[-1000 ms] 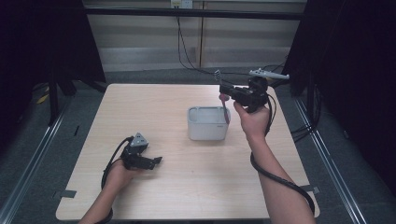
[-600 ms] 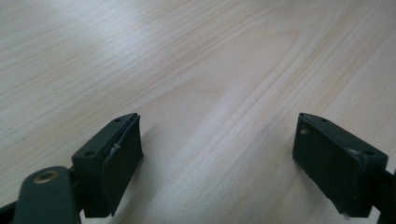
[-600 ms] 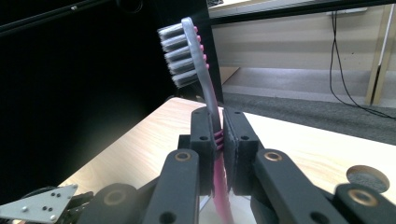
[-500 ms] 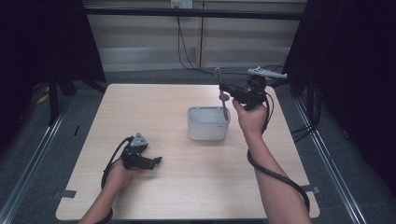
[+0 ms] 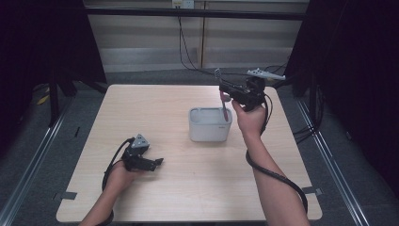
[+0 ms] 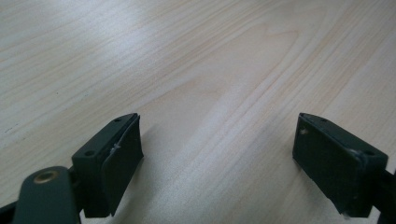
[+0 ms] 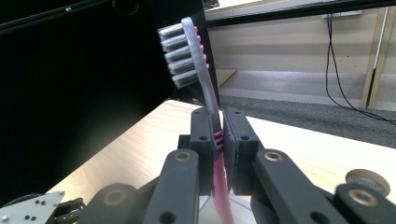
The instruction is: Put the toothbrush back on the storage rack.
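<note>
My right gripper (image 5: 226,92) is raised above the far right of the table, shut on a toothbrush (image 5: 224,107). The brush stands nearly upright, grey bristle head up and pink handle down. Its lower end hangs at the open top of a white rectangular container (image 5: 210,131). In the right gripper view the jaws clamp the toothbrush (image 7: 201,70) at the ribbed part of its handle, with my right gripper (image 7: 218,136) pressed against both sides. My left gripper (image 5: 158,162) rests low on the near left of the table. It stands open (image 6: 217,158) with bare wood between its pads.
The light wooden table (image 5: 155,113) has bare room on its left and near sides. Dark curtains stand to the left and right, and cables (image 5: 186,42) hang down the wall behind. Grey floor and a metal rail (image 5: 33,155) run beside the table.
My right gripper has edged a little to the left with the toothbrush still in its jaws. The left hand has stayed where it was.
</note>
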A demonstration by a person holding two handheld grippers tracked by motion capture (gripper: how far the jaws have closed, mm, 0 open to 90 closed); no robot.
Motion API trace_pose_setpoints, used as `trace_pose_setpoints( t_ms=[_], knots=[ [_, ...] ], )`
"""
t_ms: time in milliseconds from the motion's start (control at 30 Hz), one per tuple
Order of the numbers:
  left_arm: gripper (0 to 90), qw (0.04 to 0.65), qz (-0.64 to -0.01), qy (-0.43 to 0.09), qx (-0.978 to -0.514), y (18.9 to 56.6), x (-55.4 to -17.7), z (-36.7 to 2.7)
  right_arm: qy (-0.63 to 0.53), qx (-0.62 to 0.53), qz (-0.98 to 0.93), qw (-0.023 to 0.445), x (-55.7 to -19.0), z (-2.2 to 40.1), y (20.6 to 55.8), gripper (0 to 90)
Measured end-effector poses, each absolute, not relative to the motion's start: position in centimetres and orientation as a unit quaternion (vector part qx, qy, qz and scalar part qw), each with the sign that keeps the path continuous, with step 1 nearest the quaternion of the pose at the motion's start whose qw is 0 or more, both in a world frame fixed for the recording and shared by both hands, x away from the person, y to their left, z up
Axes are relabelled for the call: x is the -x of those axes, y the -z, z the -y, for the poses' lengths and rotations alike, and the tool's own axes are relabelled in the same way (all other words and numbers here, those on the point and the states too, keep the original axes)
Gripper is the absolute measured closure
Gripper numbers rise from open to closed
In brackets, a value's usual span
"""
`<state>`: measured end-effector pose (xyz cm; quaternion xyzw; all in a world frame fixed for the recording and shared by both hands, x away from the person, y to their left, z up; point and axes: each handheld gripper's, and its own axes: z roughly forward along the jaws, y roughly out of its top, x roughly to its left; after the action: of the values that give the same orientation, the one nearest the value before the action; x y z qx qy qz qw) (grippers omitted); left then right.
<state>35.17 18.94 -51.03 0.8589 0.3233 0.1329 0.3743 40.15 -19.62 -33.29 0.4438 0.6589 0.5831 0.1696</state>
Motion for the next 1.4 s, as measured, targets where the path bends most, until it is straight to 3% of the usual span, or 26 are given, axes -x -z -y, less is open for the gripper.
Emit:
trace_pose_setpoints(
  t_ms=[1400],
  knots=[
    [15.4, 0.372, -0.321, -0.131, -0.861, 51.0, -35.2, -19.0, -0.575, -0.473, -0.643, 0.179, -40.7, 20.8, 36.8, 82.6]
  ],
)
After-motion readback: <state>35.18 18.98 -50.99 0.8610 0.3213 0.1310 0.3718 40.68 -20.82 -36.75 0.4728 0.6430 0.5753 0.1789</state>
